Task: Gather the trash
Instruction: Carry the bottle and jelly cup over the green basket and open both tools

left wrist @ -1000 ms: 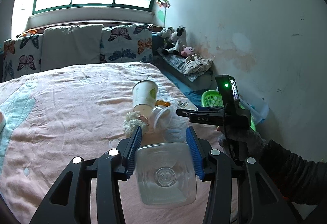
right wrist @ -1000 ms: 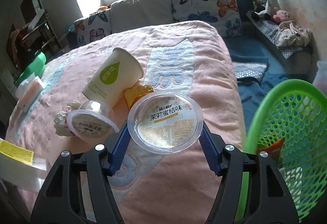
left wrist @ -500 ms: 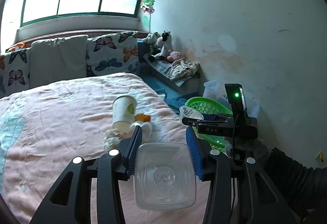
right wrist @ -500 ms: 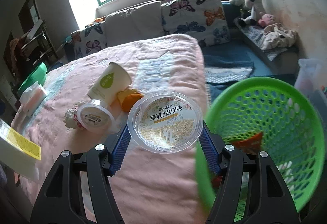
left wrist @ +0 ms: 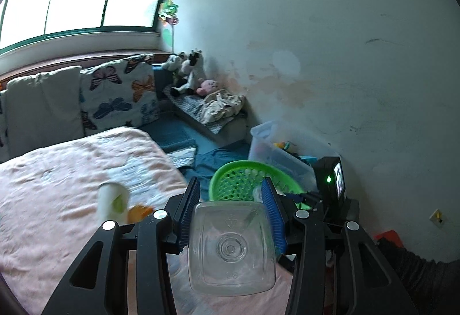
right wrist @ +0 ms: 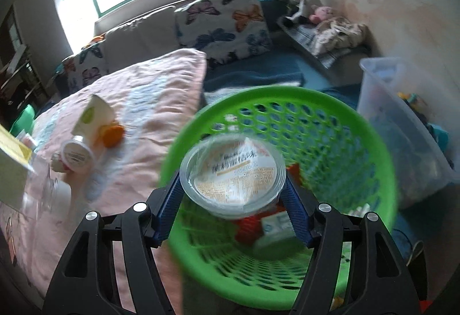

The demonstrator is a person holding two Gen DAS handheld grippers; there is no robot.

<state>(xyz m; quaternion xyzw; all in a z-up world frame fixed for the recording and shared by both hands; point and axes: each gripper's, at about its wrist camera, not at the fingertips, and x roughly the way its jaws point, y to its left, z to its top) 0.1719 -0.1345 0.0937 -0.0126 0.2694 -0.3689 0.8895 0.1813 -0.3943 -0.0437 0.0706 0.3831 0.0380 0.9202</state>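
Right claw view alone shows basket contents.

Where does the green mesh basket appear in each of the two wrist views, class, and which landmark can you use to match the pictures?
Left wrist view: the green mesh basket sits just right of centre, on the floor beyond the bed's edge, partly behind the gripper's fingers.
Right wrist view: the basket fills the lower right, open beneath the held round tub.
Shared landmark: the butterfly-print cushion below the window.
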